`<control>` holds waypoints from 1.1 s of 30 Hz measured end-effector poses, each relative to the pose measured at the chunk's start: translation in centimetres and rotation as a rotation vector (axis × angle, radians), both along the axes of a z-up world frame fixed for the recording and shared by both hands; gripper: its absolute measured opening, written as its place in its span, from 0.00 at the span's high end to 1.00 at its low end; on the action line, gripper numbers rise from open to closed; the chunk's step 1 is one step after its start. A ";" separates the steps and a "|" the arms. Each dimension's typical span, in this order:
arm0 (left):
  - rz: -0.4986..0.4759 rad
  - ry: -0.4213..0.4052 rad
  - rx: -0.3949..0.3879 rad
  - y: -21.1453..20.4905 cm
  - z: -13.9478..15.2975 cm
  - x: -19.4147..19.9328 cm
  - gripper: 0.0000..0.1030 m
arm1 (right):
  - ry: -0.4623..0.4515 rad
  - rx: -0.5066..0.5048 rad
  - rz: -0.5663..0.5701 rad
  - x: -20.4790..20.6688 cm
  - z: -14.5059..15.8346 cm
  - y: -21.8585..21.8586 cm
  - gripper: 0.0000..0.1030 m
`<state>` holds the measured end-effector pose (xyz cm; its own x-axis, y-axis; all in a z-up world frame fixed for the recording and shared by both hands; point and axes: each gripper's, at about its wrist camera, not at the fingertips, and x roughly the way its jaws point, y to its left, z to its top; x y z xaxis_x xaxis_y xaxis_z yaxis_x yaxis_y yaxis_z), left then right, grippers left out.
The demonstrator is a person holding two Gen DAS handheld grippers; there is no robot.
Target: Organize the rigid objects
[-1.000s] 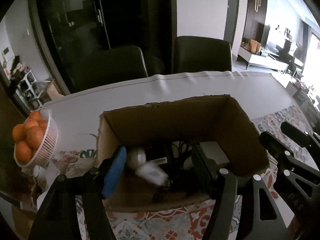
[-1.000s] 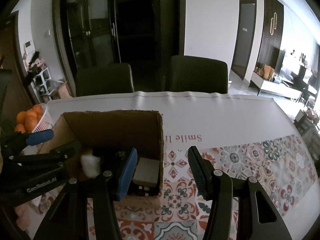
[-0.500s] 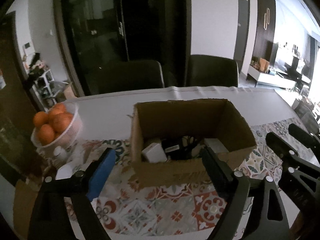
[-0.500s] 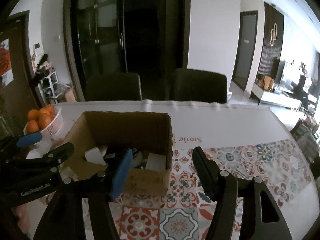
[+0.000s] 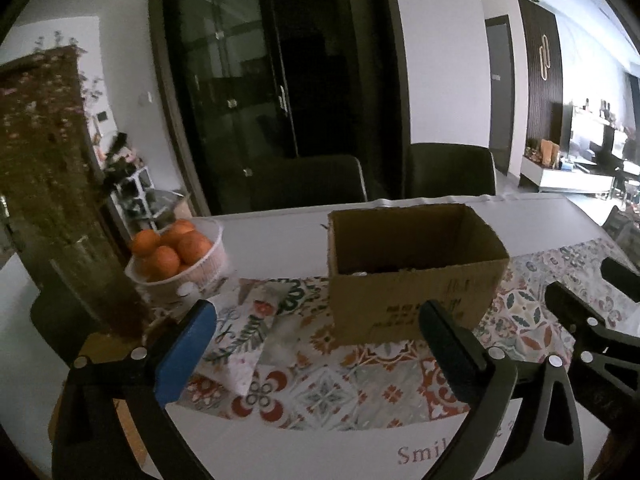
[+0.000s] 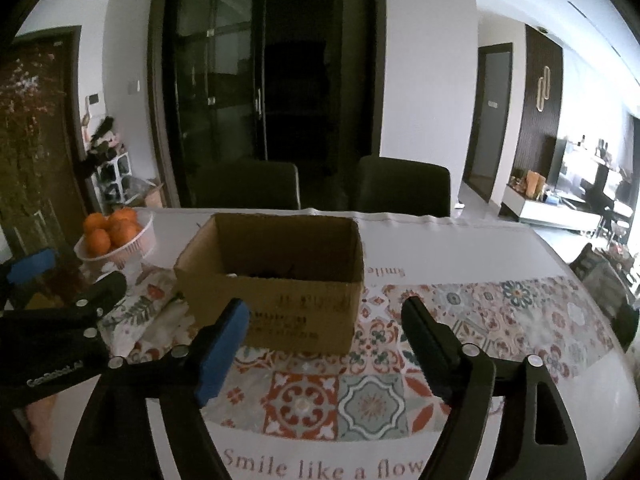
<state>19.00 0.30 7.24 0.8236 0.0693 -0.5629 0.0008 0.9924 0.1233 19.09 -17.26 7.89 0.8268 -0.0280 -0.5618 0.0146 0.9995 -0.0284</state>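
Observation:
An open brown cardboard box [image 5: 412, 280] stands on the patterned table runner [image 5: 320, 384]; it also shows in the right wrist view [image 6: 280, 280]. Only a sliver of its contents shows over the rim. My left gripper [image 5: 316, 340] is open and empty, held back from the box near the table's front edge. My right gripper [image 6: 324, 332] is open and empty, also short of the box. The left gripper shows at the left of the right wrist view [image 6: 60, 300], and the right gripper shows at the right of the left wrist view [image 5: 592, 300].
A white basket of oranges [image 5: 176, 260] stands left of the box, also in the right wrist view [image 6: 116, 236]. A glass vase with dried flowers [image 5: 48, 184] is at far left. A folded patterned cloth [image 5: 244, 336] lies beside the box. Two dark chairs [image 6: 400, 188] stand behind the table.
Both grippers have pulled back and up away from the box toward the table's near edge. The box's contents, plainly seen before, are now mostly hidden behind its rim.

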 end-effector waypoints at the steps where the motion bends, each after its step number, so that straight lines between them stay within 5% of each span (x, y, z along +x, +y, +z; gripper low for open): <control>1: 0.001 -0.004 0.000 0.1 0.0 -0.5 0.00 | -0.002 0.003 -0.004 -0.5 0.0 0.0 0.21; 14: -0.020 -0.044 -0.044 0.8 -0.1 -7.0 0.00 | -0.036 0.015 -0.001 -6.5 0.0 0.3 0.16; 33: -0.003 -0.048 -0.041 0.7 -0.6 -10.0 0.00 | -0.054 0.021 0.027 -9.3 -0.5 0.4 0.15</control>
